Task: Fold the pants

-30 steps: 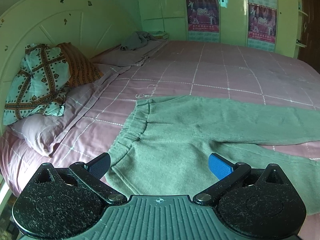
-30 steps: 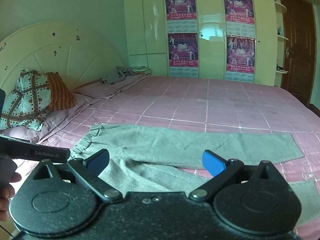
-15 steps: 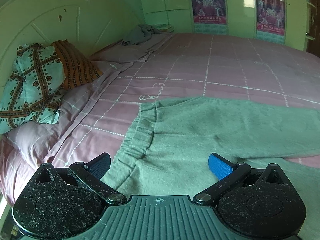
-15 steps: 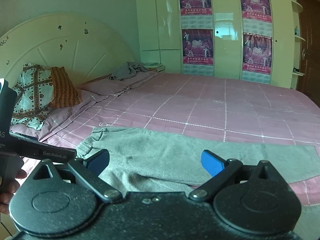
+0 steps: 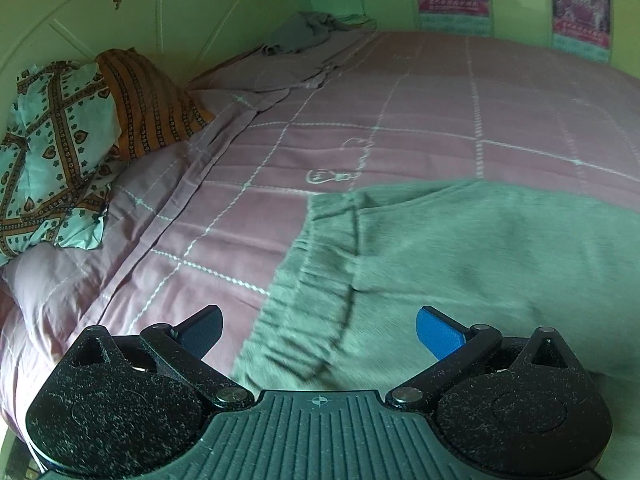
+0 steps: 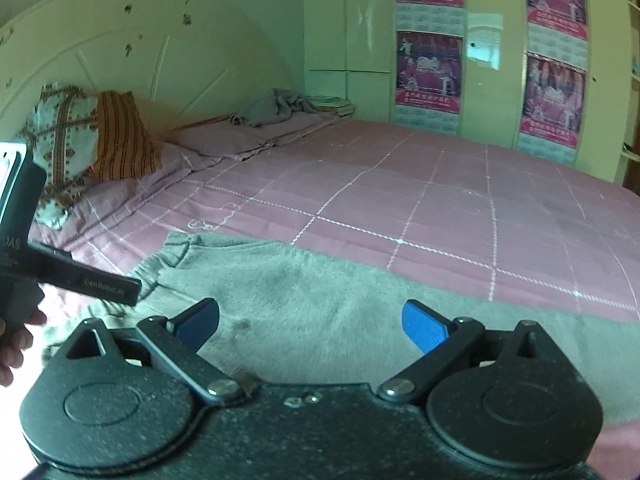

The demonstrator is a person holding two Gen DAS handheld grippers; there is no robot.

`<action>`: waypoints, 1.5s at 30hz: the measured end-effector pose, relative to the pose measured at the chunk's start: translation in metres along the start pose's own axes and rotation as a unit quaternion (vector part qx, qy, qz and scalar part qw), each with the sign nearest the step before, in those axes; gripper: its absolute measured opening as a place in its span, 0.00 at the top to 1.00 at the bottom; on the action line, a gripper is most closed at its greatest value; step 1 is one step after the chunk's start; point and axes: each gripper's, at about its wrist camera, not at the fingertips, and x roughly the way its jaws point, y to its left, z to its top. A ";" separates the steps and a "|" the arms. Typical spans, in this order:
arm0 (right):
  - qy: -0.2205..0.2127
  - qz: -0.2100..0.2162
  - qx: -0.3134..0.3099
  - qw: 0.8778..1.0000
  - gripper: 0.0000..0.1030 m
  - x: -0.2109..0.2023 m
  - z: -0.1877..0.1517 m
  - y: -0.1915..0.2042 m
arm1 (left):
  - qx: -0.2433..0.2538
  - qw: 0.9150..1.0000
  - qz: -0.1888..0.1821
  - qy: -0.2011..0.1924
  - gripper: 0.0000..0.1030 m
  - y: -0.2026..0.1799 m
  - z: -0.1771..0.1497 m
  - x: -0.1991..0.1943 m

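Grey-green pants (image 5: 460, 248) lie flat on the pink checked bedspread, elastic waistband (image 5: 320, 276) towards the pillows. My left gripper (image 5: 319, 332) hovers open just above the near end of the waistband, nothing between its blue pads. In the right wrist view the pants (image 6: 320, 284) spread across the bed's near side, legs running off to the right. My right gripper (image 6: 311, 326) is open over the seat area, a little right of the waistband (image 6: 160, 268). The left gripper's body (image 6: 24, 248) shows at the left edge, held by a hand (image 6: 12, 344).
Patterned pillows (image 5: 68, 132) lean on the cream headboard (image 5: 120, 12) at left. A grey crumpled garment (image 5: 304, 32) lies at the bed's far corner. A wardrobe with posters (image 6: 492, 52) stands behind the bed. The pink bedspread (image 6: 460, 184) stretches beyond the pants.
Both grippers have moved forward and down towards the pants, which look larger now. The left one has closed in on the waistband. Both stay open.
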 end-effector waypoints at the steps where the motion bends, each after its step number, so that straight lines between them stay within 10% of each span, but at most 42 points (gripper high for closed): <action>1: 0.004 0.003 -0.001 1.000 0.05 0.008 0.001 -0.001 | 0.002 1.000 0.008 0.000 0.00 0.001 0.003 0.008; 8: 0.046 0.016 -0.004 0.999 0.04 0.085 0.011 -0.016 | -0.016 0.999 0.041 0.028 0.00 0.027 0.022 0.073; 17: 0.096 0.040 -0.034 0.994 0.05 0.174 0.024 -0.027 | -0.031 0.997 -0.049 0.053 0.00 0.029 0.036 0.132; 21: 0.100 0.044 -0.037 0.993 0.05 0.199 0.032 -0.035 | -0.081 0.983 -0.153 0.054 0.47 0.041 0.039 0.143; 33: 0.168 0.092 -0.078 0.978 0.07 0.247 0.034 -0.043 | -0.065 0.985 -0.150 0.046 0.64 0.037 0.041 0.142; 45: 0.162 0.059 -0.075 0.982 0.04 0.255 0.032 -0.033 | -0.037 0.991 -0.124 0.041 0.46 0.031 0.046 0.143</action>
